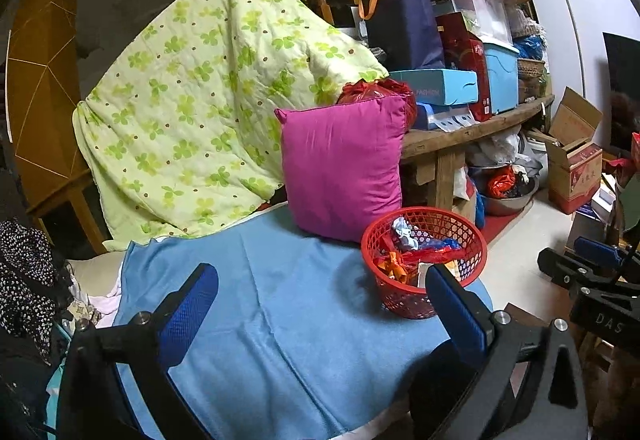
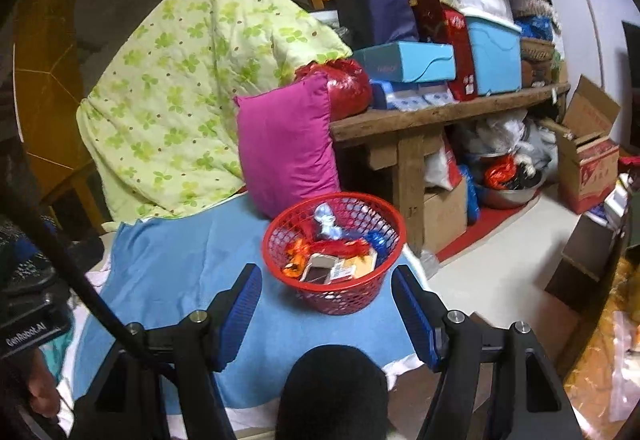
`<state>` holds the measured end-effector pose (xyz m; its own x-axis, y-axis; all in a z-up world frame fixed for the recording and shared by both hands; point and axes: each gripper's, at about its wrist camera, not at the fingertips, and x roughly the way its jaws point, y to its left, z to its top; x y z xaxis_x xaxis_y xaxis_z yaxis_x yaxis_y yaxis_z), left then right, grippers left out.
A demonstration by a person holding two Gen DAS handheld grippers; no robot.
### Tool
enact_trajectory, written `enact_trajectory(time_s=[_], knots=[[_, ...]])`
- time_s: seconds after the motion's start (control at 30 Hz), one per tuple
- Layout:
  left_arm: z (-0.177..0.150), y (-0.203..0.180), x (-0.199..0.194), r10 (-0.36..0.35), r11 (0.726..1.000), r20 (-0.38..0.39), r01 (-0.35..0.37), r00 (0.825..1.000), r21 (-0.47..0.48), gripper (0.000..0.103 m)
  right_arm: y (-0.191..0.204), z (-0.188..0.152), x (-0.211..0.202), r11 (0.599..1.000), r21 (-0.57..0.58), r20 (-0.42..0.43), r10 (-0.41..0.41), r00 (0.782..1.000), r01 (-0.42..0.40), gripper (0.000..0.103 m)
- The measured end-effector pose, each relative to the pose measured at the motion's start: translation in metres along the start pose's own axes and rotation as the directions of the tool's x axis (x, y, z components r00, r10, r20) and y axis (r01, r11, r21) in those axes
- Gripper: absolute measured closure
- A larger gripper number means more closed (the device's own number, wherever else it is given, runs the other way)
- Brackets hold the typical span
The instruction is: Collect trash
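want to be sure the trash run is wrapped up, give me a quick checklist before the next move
1. Left gripper empty, jaws open: ok.
2. Right gripper empty, jaws apart with nothing between the pads: ok.
3. Red basket upright on the blue cloth: ok.
4. Trash inside the basket, wrappers and cartons below the rim: ok.
5. No loose trash left on the blue cloth: ok for the visible part; near edge hidden by the grippers.
6. Basket clear of the cloth's right edge: not ok, it sits close to it.

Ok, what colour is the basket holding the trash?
Red; the basket shows best in the right wrist view.
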<state>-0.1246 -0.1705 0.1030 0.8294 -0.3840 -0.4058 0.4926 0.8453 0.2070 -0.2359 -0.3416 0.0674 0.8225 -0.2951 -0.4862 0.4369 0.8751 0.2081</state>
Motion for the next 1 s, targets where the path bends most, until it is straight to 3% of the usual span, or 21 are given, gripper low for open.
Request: enact_trajectory(time_s=[0.37, 1.0], knots=[[-0.001, 0.0, 0.002, 0.0, 1.0, -0.021, 0.0, 1.0, -0.011, 0.0, -0.014, 0.0, -0.003, 0.999, 0.005, 0.019, -0.034, 0.999, 0.034, 0.032], [-0.005, 0.006, 0.016, 0.017, 0.999, -0.061, -0.02, 0.998, -0.04, 0.0, 0.002, 0.0, -0.002, 0.999, -0.036, 0.048, -0.034, 0.998, 0.036, 0.032]])
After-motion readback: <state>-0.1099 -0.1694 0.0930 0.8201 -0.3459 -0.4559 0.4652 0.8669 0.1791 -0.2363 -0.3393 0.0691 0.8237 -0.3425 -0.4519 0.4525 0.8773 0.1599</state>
